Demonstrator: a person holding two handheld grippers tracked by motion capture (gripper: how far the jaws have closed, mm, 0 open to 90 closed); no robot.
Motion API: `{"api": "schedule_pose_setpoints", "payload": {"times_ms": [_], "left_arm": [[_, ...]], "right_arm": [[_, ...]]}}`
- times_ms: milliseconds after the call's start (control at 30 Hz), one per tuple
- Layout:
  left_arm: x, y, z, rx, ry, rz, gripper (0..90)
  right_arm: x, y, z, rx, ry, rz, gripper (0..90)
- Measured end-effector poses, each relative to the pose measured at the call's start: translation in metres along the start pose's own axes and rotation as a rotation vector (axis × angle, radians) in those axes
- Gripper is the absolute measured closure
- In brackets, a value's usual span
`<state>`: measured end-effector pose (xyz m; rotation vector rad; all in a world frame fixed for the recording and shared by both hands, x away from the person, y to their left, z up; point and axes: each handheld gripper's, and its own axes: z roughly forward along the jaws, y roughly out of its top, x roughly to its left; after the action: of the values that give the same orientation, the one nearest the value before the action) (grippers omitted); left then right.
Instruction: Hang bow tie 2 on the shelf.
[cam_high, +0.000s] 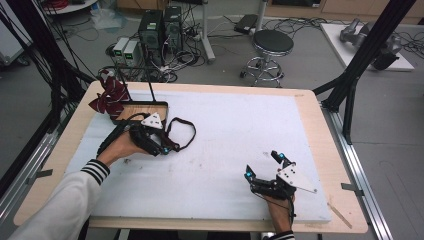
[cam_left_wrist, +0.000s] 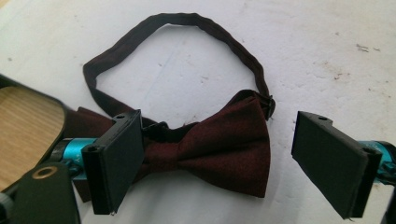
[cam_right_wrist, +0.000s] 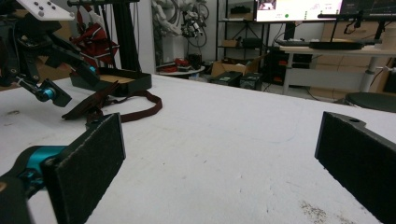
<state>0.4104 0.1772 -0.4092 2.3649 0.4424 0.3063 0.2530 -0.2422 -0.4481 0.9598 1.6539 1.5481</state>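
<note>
A dark red bow tie (cam_left_wrist: 219, 149) lies flat on the white mat (cam_high: 240, 135), at the mat's left side, just in front of a black-rimmed wooden tray (cam_high: 142, 107). Its thin neck strap (cam_left_wrist: 187, 21) curves away from the bow in a closed loop on the mat.

Your left gripper (cam_left_wrist: 219, 163) hangs low over the bow, jaws wide apart — one jaw stands over the left wing and knot, the other off the right wing's edge, and neither pad presses on the cloth. In the high view this gripper (cam_high: 162, 145) covers most of the bow, with the strap loop showing to its right.

Your right gripper (cam_high: 263, 165) rests near the mat's front right part, well apart from the bow tie, its jaws spread with only bare mat between them.

The mat is lightly scuffed and speckled and covers most of a pale wooden table (cam_high: 320, 130). A second, striped red bow (cam_high: 109, 95) hangs on a black stand (cam_high: 150, 85) rising from the tray.

Beyond the table — a grey floor with tangled cables, two black computer towers (cam_high: 161, 27), two small white boxes (cam_high: 126, 50) with green lights, and a round black stool (cam_high: 272, 42) on a chrome base. Black frame posts (cam_high: 367, 45) flank the table. From the right gripper view, a desk and a lit screen (cam_right_wrist: 299, 9) stand at the far wall; its writing is too small to read. No legible labels or brands show.
</note>
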Motion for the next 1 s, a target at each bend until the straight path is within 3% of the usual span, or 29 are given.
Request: {"api": "schedule_pose_setpoints", "payload": {"times_ms": [133,233,467,833,1000], "left_arm": [[0.000,0.002,0.004,0.006,-0.022,0.011,21.1],[0.001,0.002,0.008,0.042,-0.033,0.032,22.3],[0.000,0.001,0.015,0.076,-0.039,0.050,30.1],[0.004,-0.004,0.019,0.118,-0.028,0.042,38.9],[0.006,-0.005,0.019,0.119,-0.046,0.031,45.9]], "right_arm": [[0.000,0.000,0.000,0.003,-0.002,0.002,0.8],[0.000,0.000,0.000,0.006,0.000,0.002,0.8],[0.001,-0.001,0.001,0.010,0.000,0.014,0.8],[0.001,-0.001,0.001,0.008,0.002,0.009,0.8],[0.001,-0.001,0.001,0.006,0.001,0.010,0.8]]}}
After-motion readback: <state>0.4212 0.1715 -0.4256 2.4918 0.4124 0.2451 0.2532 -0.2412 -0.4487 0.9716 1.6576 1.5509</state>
